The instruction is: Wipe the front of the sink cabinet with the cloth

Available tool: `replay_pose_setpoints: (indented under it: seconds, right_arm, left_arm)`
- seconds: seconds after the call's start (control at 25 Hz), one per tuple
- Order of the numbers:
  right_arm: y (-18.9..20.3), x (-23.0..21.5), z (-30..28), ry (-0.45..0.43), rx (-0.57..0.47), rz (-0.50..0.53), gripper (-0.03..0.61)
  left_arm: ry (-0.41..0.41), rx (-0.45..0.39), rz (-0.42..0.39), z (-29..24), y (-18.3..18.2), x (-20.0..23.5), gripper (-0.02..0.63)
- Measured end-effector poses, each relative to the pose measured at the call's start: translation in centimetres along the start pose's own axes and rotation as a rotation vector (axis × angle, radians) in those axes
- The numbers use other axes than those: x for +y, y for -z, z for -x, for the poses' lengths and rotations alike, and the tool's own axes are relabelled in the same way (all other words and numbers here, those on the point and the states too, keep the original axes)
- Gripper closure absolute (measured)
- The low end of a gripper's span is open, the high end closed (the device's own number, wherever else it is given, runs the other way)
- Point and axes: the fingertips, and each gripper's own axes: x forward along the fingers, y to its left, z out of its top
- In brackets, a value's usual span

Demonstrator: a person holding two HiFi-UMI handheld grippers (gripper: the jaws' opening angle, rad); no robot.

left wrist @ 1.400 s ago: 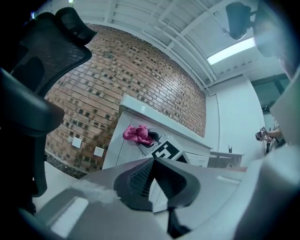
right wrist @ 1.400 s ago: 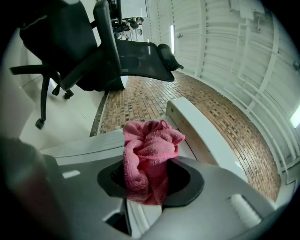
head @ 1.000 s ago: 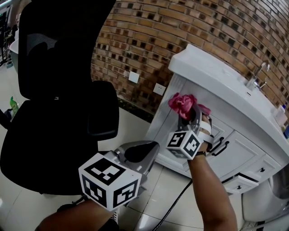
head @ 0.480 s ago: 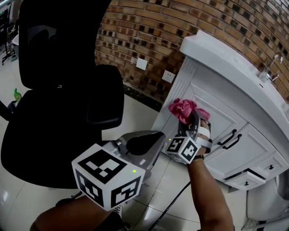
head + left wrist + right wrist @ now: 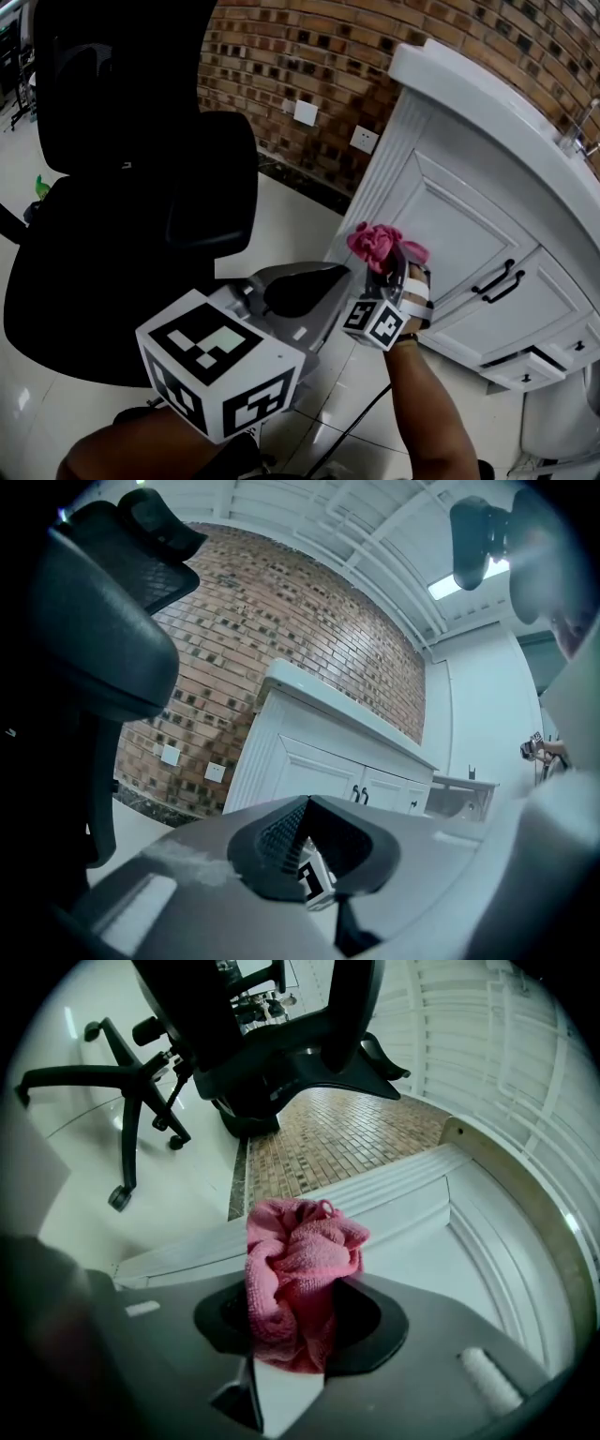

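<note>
The right claw [image 5: 386,267] is squeezed tight on the pink cloth [image 5: 375,242], which pokes out past its tips by the low corner of the white sink cabinet [image 5: 450,216], while the left claw [image 5: 298,292] is closed on nothing.

Bright even light; ceiling lamp [image 5: 442,588] glare; fisheye-bent edges; black chair [image 5: 122,234] underexposed.

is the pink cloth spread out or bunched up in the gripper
Bunched up: the pink cloth is a crumpled wad pinched in the right gripper, with no flat layer showing.
</note>
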Motion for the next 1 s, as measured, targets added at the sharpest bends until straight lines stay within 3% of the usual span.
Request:
replay_pose_setpoints:
  seconds: [0.76,1.0]
  right_arm:
    - [6.2,15.4,-0.6,-0.293,0.119,-0.075,0.423]
    - [8.1,18.9,-0.5,-0.358,0.154,-0.03,0.423]
  left_arm:
    - [0.006,0.054,0.032,-1.5,1.5,0.4,0.611]
    - [0.007,0.078,0.035,-2.1,2.0,0.3,0.611]
